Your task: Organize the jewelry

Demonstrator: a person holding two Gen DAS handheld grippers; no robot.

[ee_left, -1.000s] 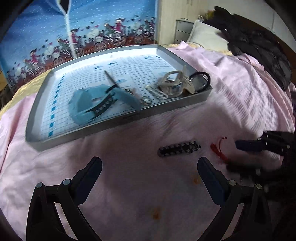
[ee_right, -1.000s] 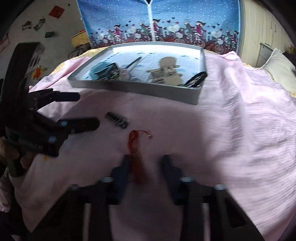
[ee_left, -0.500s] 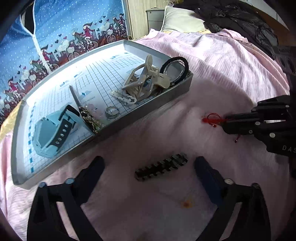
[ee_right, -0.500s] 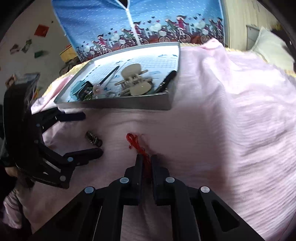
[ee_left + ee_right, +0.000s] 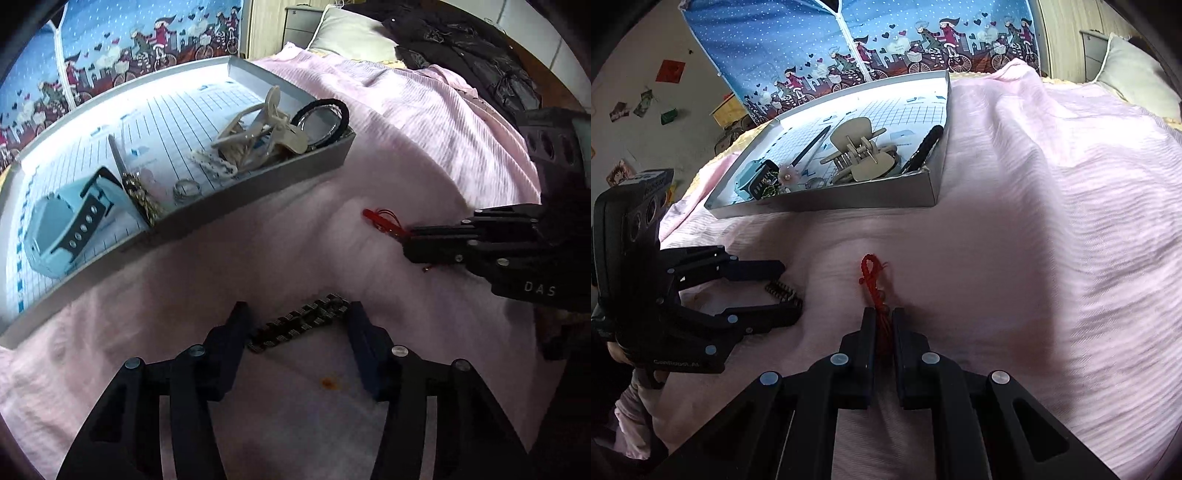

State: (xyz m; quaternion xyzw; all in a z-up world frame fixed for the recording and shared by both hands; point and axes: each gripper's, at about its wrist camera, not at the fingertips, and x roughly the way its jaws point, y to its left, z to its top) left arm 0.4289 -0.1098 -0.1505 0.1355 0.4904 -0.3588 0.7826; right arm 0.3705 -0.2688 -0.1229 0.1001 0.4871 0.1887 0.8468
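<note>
A red string bracelet [image 5: 872, 278] lies on the pink bedspread with my right gripper [image 5: 884, 318] shut on its near end; the left wrist view shows the red string bracelet [image 5: 380, 220] sticking out of the right gripper [image 5: 408, 240]. A black beaded bracelet [image 5: 299, 326] lies between the wide-apart fingers of my open left gripper [image 5: 297, 314]. From the right wrist view, the left gripper [image 5: 788, 290] straddles the black beaded bracelet [image 5: 781, 290]. The grey tray [image 5: 258, 192] behind holds a blue watch [image 5: 62, 229], a beige hair claw [image 5: 258, 125], a ring and a black bangle [image 5: 325, 118].
The tray [image 5: 827, 203] sits on the bed against a blue printed fabric wardrobe [image 5: 849, 48]. A pillow [image 5: 351, 37] and dark clothes [image 5: 480, 55] lie at the far right. An orange stain [image 5: 328, 383] marks the bedspread near my left gripper.
My right gripper closed on the red string bracelet. My left gripper moved forward until its fingers straddle the black beaded bracelet.
</note>
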